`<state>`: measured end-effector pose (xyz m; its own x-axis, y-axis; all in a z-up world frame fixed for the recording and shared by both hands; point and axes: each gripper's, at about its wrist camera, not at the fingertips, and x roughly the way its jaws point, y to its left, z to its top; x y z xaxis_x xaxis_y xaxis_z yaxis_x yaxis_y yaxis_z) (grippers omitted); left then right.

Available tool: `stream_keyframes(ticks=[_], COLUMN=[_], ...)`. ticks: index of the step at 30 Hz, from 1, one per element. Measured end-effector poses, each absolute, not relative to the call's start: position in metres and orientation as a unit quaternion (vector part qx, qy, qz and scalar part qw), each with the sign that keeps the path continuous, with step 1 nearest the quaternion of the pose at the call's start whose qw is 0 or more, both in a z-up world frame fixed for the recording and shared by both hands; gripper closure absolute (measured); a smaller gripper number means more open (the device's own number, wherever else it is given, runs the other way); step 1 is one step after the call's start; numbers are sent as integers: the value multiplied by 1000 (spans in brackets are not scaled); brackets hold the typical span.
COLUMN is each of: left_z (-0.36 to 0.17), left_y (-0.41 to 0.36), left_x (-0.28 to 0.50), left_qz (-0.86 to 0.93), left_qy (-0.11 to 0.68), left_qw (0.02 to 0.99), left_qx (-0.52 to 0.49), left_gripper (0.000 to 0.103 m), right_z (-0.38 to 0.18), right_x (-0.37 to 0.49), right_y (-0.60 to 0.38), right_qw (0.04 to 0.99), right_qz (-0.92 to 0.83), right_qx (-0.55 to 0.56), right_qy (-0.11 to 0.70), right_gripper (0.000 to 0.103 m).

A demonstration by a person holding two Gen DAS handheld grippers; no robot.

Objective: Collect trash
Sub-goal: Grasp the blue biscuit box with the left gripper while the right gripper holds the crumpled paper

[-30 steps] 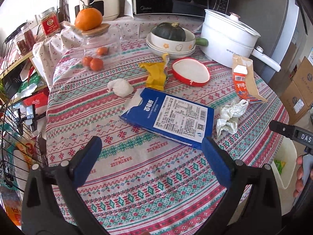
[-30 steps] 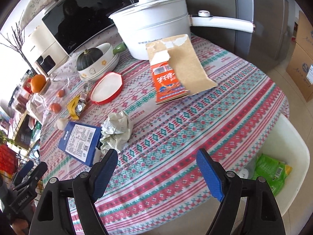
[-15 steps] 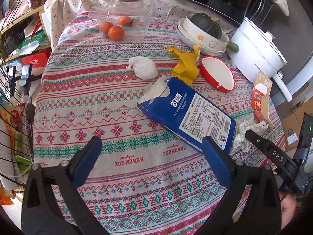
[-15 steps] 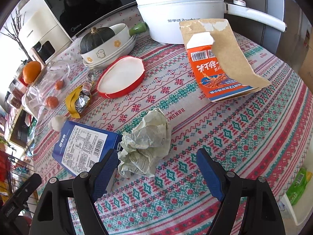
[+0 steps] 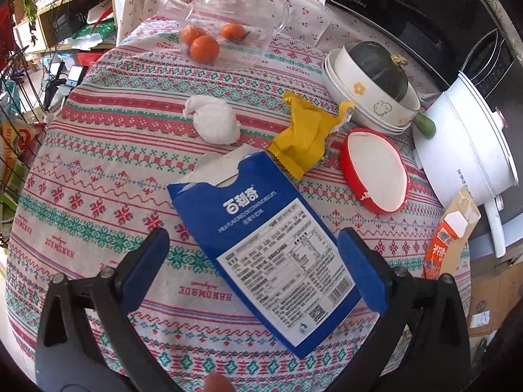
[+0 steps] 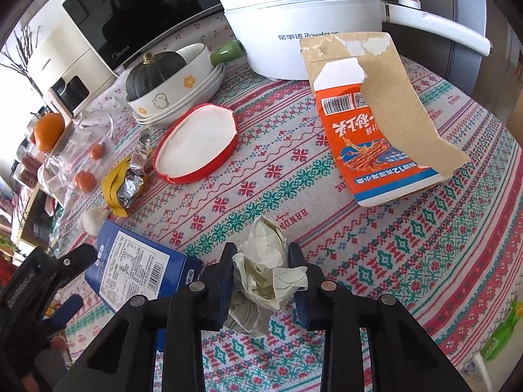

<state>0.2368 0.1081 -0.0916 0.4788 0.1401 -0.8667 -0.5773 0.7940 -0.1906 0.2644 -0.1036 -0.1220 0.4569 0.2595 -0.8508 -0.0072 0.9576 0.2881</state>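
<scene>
My right gripper (image 6: 261, 261) is shut on a crumpled paper ball (image 6: 266, 261) resting on the patterned tablecloth (image 6: 408, 245). My left gripper (image 5: 253, 251) is open, its jaws straddling the near end of a flat blue box (image 5: 271, 238), which also shows in the right wrist view (image 6: 137, 268). Other trash lies around: a yellow wrapper (image 5: 304, 137), a white wad (image 5: 214, 119), a torn orange carton (image 6: 376, 130) and a red-rimmed lid (image 6: 196, 143).
A white electric pot (image 6: 304, 16), stacked bowls holding a dark squash (image 6: 163, 78), and a glass jar of oranges (image 5: 228, 32) stand at the back. A microwave (image 5: 408, 9) is behind. A white bin with green trash (image 6: 503, 330) sits off the table's right edge.
My right gripper moved forward and closed on the crumpled paper ball. My left gripper moved in over the blue box, still open.
</scene>
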Motion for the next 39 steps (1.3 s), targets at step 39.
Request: stream_keyframes(ticks=[39], left_z=[-119], left_y=[30], left_x=[274], left_qz=[54], left_qy=[531], left_qw=[830], left_qx=[-160], left_gripper=[1], right_z=[-80], right_x=[224], right_y=[-208], right_qw=[855], right_qz=[58], right_qx=[98], right_qy=[506], right_gripper=[70])
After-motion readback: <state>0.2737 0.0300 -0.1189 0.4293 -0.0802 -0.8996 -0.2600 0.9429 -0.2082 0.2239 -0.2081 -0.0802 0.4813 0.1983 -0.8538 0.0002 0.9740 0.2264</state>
